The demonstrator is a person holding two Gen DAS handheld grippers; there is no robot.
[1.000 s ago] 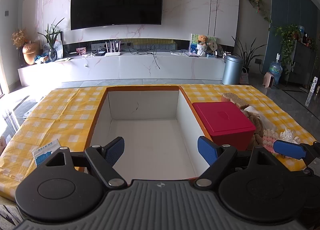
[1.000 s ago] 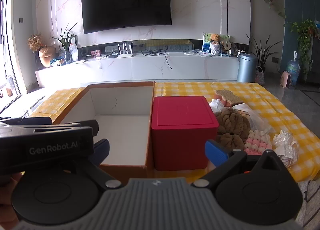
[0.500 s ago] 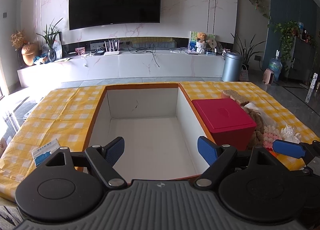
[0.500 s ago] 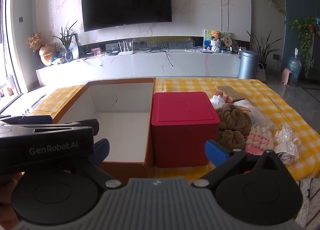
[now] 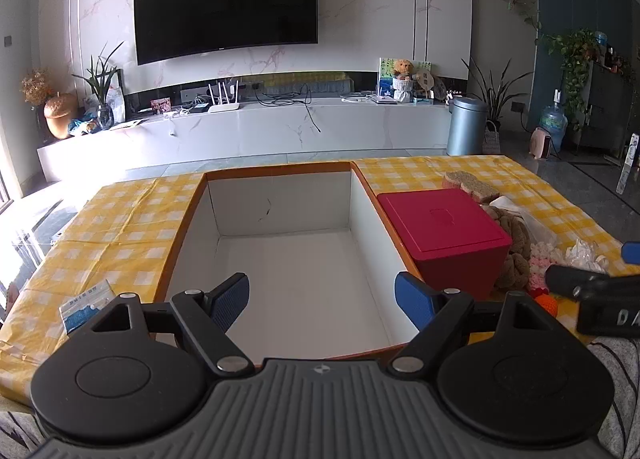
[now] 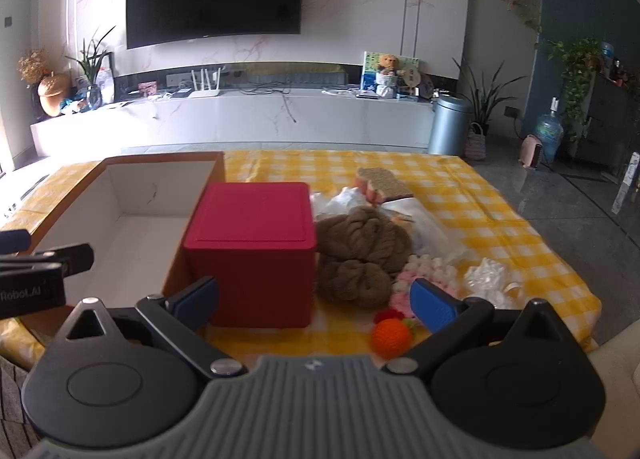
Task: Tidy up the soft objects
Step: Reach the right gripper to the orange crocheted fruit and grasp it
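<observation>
Since nothing is yet gripped, both the left gripper (image 5: 322, 301) and right gripper (image 6: 314, 301) are held wide apart; yarn (image 6: 362, 247) is piled beside the red box (image 6: 256, 247), near the empty carton (image 5: 288, 279).

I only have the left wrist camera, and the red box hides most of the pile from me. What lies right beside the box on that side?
Observer: Two brown yarn bundles lie against the side of the red box, one in front of the other.
Operator: Anything nearer the table edge?
Observer: A small orange knitted ball sits in front of the yarn, apart from the box.
Operator: Is the right gripper holding anything?
Observer: No. The right gripper is open with nothing between its fingers, and it is short of the pile.
</observation>
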